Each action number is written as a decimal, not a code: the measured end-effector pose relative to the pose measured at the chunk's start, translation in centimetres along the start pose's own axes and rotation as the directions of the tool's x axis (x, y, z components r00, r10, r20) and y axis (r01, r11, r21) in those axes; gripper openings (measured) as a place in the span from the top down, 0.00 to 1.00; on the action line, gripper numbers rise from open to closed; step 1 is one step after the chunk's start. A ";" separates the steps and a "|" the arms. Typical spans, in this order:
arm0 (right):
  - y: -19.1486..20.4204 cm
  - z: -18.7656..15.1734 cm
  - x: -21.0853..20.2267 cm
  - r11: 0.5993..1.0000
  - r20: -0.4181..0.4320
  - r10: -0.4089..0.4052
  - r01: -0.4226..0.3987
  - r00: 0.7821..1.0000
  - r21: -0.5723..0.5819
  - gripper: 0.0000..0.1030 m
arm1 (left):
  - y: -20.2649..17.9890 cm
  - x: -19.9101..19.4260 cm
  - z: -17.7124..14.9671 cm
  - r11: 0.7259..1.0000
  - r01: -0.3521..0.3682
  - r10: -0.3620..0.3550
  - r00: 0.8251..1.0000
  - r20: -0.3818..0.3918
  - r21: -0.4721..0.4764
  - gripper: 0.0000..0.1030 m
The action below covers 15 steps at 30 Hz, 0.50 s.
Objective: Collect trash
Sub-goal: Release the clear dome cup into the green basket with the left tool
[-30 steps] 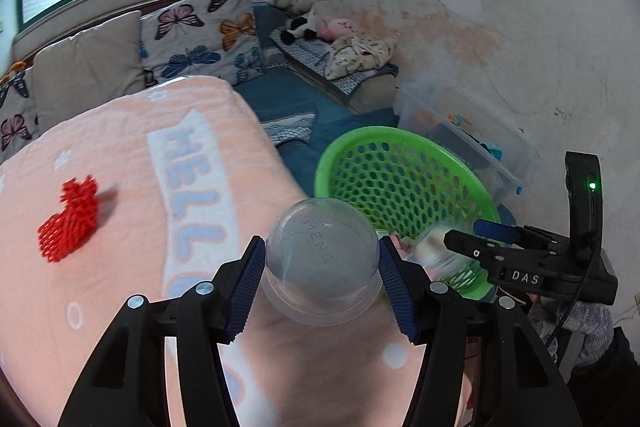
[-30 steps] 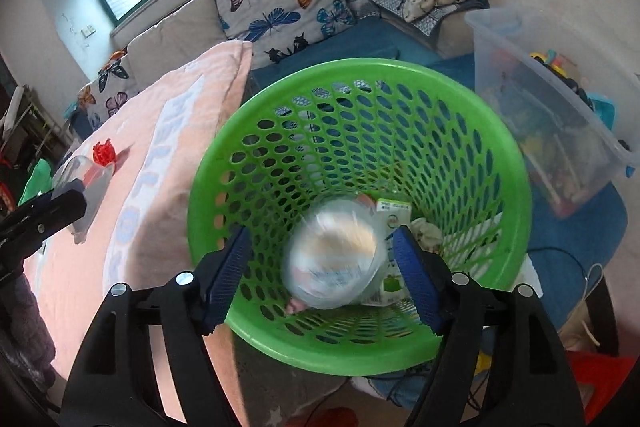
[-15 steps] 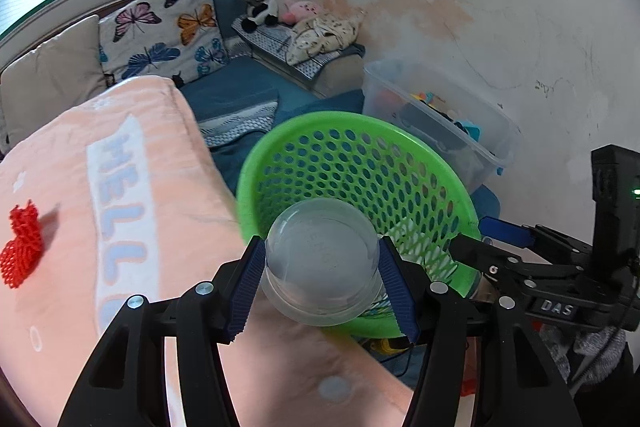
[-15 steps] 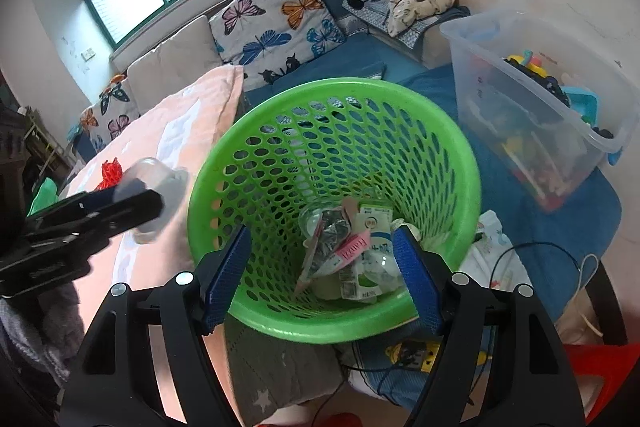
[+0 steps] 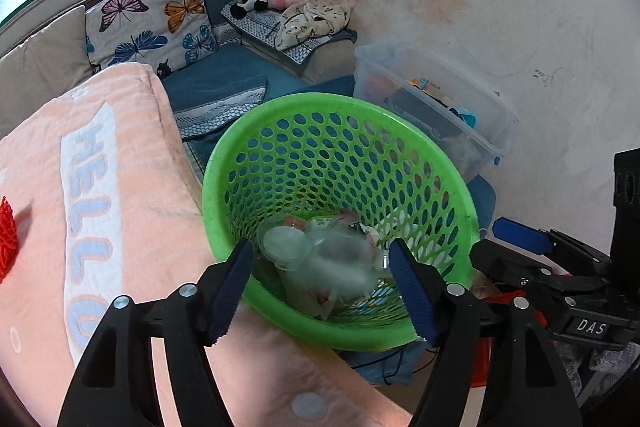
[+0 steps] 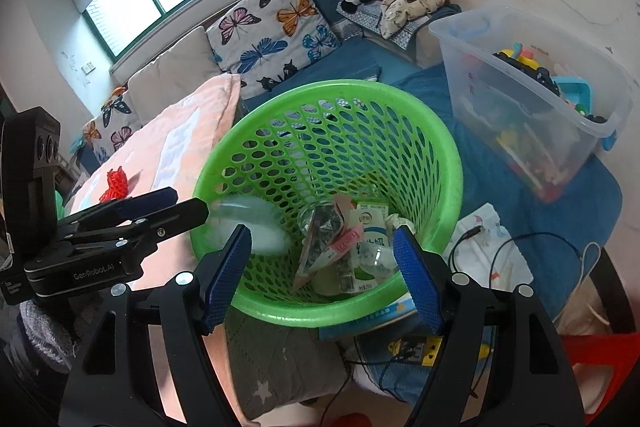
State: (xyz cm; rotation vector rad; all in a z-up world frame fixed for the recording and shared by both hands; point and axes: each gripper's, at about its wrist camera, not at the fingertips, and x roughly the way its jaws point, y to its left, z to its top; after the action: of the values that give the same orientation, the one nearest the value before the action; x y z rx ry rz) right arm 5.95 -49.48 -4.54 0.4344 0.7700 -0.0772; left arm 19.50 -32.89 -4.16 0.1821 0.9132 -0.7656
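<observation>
Two grippers over one green basket (image 5: 224, 183), which sits against the edge of a bed under a peach blanket (image 5: 132, 155) printed HELLO. Behind it: clear storage bin (image 6: 532, 87) with toys, butterfly cushion (image 5: 148, 15), plush toys on a bench by the wall.

Left gripper (image 5: 320, 287): fingers have just been opening, now spread wide, pads touching nothing. Clear plastic cup (image 5: 340, 263) is motion-blurred between and below them, inside the basket rim, above the other trash. Right wrist view shows the same cup (image 6: 252, 223) as a pale smear just off the left gripper's fingertips (image 6: 192, 211).

Right gripper (image 6: 322, 267): fingers about half open, empty, over the basket's near rim.

Basket bottom: milk carton (image 6: 370, 227), crumpled foil wrapper (image 6: 324, 231), another clear cup. Red mesh scrap (image 6: 114, 183) lies on the blanket, well apart from the basket.
</observation>
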 end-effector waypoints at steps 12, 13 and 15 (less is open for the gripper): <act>2.8 -0.4 -0.4 0.998 0.000 0.032 -0.032 0.999 -0.048 0.28 | 3.8 -3.9 -1.9 0.998 -0.043 0.045 0.998 0.051 -0.045 0.33; 3.3 -0.5 -0.3 0.998 -0.003 0.037 -0.037 0.999 -0.057 0.28 | 4.6 -4.4 -2.3 0.997 -0.050 0.053 0.997 0.057 -0.057 0.33; 4.3 -0.6 -0.2 0.996 -0.004 0.045 -0.045 0.999 -0.071 0.28 | 5.7 -5.0 -2.8 0.995 -0.071 0.076 0.995 0.063 -0.070 0.33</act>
State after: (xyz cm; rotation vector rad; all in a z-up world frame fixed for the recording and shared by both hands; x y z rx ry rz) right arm 6.36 -45.36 -3.27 0.3844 0.7629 -0.0073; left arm 19.63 -24.90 -2.94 0.1297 0.8646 -0.6677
